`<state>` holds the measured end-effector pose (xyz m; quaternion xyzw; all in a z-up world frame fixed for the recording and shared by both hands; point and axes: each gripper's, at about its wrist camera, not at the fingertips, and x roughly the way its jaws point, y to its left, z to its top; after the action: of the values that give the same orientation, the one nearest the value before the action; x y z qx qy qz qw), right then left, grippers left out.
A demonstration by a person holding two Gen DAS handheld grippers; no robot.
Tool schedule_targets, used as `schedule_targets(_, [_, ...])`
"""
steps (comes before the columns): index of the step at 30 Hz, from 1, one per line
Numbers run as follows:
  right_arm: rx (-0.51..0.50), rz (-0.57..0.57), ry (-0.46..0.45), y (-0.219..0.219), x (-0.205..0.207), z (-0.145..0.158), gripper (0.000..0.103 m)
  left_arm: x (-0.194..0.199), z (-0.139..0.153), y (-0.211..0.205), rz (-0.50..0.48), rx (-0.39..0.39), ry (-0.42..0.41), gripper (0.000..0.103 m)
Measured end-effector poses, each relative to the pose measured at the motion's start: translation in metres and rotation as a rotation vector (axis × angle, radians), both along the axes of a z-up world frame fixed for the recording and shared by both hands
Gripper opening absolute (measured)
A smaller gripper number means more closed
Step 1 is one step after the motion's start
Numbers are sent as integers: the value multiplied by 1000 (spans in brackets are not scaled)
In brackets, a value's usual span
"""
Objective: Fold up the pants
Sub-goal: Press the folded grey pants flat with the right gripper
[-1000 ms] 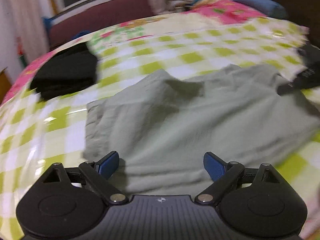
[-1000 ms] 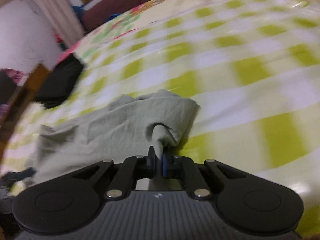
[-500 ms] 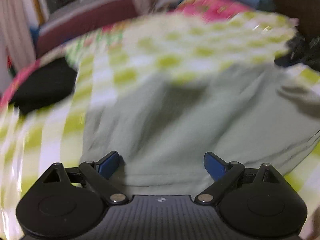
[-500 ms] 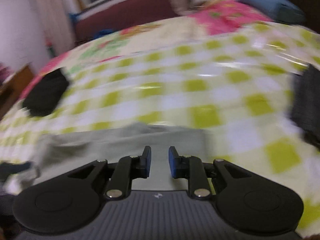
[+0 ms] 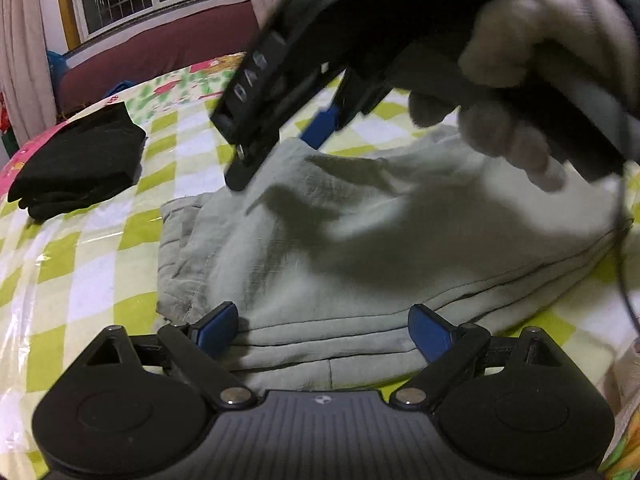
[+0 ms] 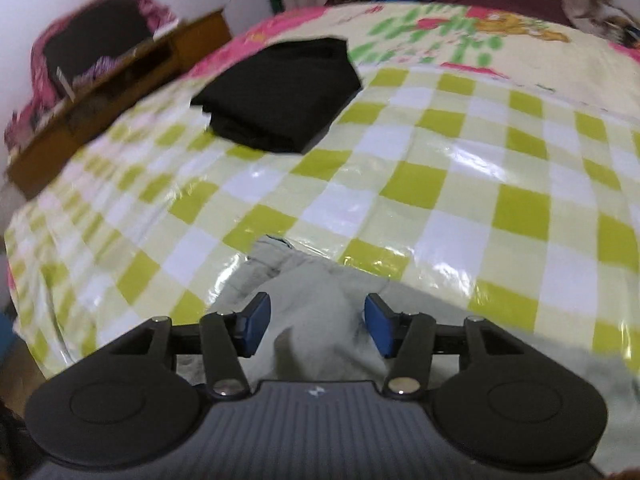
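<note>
Since a second ago the right gripper [image 6: 316,322] has let go of the pinched fold of the pants [image 6: 312,280] and swung across to the left part of the garment; its jaws have just been opening and now stand apart with nothing clamped between them. In the left wrist view, the left gripper [image 5: 322,330] hangs with its blue fingers [image 5: 218,326] spread wide over the near edge of the grey-green pants [image 5: 360,240], which lie folded into a flat stack just ahead of it on the green-and-white checked sheet [image 5: 100,280]; the pads press on no cloth. Above and ahead, the right gripper [image 5: 280,140] crosses the frame, blurred, held by a gloved hand [image 5: 532,92] at upper right, its shadow falling on the cloth below. A folded black garment [image 5: 80,168] lies well apart to the far left. In the right wrist view, the pants' end lies directly under and between the parted blue fingers [image 6: 256,320], a raised wrinkle of cloth midway but untouched by either pad. Beyond the fingers stretches checked sheet [image 6: 440,184], with the black garment [image 6: 280,96] farther ahead to the left and a wooden piece of furniture [image 6: 112,92] at the far left.
</note>
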<state>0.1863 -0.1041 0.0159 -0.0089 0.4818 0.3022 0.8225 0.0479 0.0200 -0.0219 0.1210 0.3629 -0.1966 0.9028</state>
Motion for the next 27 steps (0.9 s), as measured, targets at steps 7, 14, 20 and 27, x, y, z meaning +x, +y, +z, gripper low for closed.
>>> schedule_targets(7, [-6, 123, 104, 14, 10, -2, 16, 2, 8, 16, 18, -72, -2, 103])
schedule_targets(14, [34, 448, -64, 59, -32, 29, 9, -2, 11, 15, 16, -84, -10, 103])
schedule_targets(20, [-62, 250, -174, 57, 4, 15, 7, -2, 6, 11, 13, -55, -18, 103])
schedule_targets(27, [-71, 97, -245, 33, 9, 32, 18, -10, 11, 15, 46, -58, -52, 103])
